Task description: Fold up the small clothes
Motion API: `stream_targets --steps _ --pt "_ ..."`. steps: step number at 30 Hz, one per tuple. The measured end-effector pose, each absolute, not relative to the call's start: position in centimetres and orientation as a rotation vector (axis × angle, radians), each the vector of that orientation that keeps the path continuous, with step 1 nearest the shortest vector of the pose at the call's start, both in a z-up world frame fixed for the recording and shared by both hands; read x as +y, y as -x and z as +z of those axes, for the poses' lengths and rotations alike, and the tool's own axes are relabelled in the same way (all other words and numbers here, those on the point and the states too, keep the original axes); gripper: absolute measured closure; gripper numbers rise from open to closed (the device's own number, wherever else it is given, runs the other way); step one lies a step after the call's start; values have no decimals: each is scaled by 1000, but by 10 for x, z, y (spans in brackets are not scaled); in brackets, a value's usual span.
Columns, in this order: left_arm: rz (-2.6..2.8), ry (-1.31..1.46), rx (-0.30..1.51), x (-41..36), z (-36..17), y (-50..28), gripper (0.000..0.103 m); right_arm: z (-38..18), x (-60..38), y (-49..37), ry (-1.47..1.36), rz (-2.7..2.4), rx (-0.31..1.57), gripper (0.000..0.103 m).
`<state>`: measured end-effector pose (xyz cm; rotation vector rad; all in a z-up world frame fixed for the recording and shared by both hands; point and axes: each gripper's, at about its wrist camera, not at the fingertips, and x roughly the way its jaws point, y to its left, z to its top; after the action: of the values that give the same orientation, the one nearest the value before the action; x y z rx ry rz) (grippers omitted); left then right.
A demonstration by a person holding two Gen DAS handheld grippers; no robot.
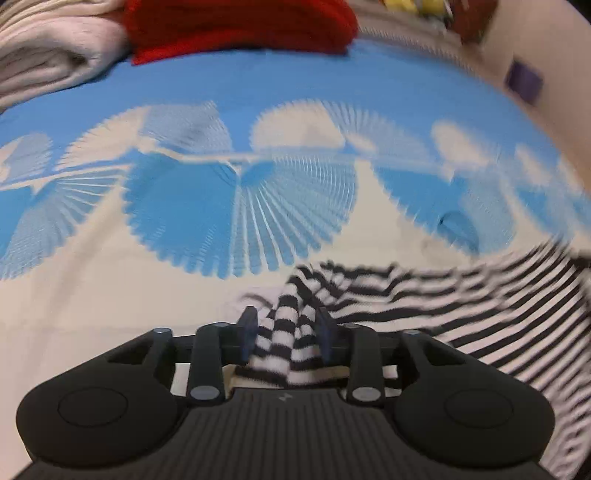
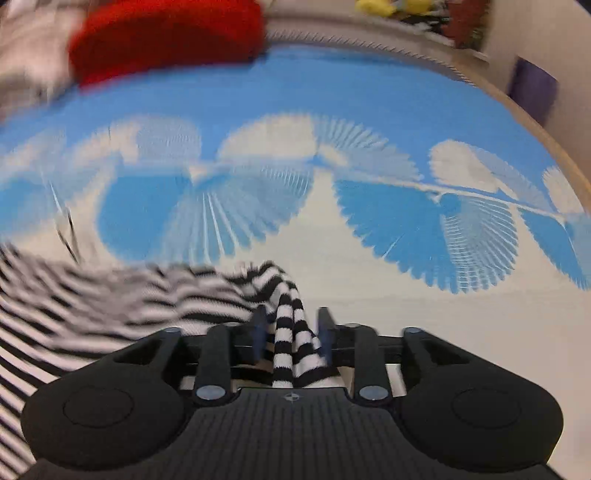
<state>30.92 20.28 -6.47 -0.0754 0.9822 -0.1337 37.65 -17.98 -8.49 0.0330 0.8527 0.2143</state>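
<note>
The black-and-white striped garment (image 1: 461,295) lies on a blue-and-cream patterned bedcover (image 1: 258,92), its body spread between the two tools and a bunched corner rising into each; in the left wrist view the cloth runs off to the right, in the right wrist view (image 2: 110,295) off to the left. The left tool (image 1: 286,328) stands partly parted with a thick fold of stripes filling the gap between its fingers, the cloth touching both sides, though motion blur leaves it unclear whether the pads press; the right tool (image 2: 291,328) is likewise partly parted, a narrower twist of cloth hanging between its fingers with a visible gap on the right side, so it seems loose. No container is visible. Farther off on the cover, a folded red knit (image 1: 240,26) lies beside a folded pale pink garment (image 1: 51,48); beyond the far edge sit blurred yellow objects (image 2: 388,5), and a purple patch (image 2: 533,90) shows on the beige wall (image 1: 554,48).
</note>
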Motion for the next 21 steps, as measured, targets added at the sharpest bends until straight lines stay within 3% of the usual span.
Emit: stream_targets --steps 4,7,12,14,21 --pt "-159 186 1003 232 -12 -266 58 -47 -217 -341 -180 192 828 59" --pt "-166 191 969 246 6 -213 39 -38 -243 -306 -285 205 861 55" --pt "-141 365 1048 270 -37 -163 38 -66 -267 -254 -350 193 971 52" --pt "-97 453 1199 278 -64 -163 40 -86 -271 -248 -361 173 1062 52" --pt "-82 567 1232 291 -82 -172 40 -111 -262 -242 -314 147 1153 53"
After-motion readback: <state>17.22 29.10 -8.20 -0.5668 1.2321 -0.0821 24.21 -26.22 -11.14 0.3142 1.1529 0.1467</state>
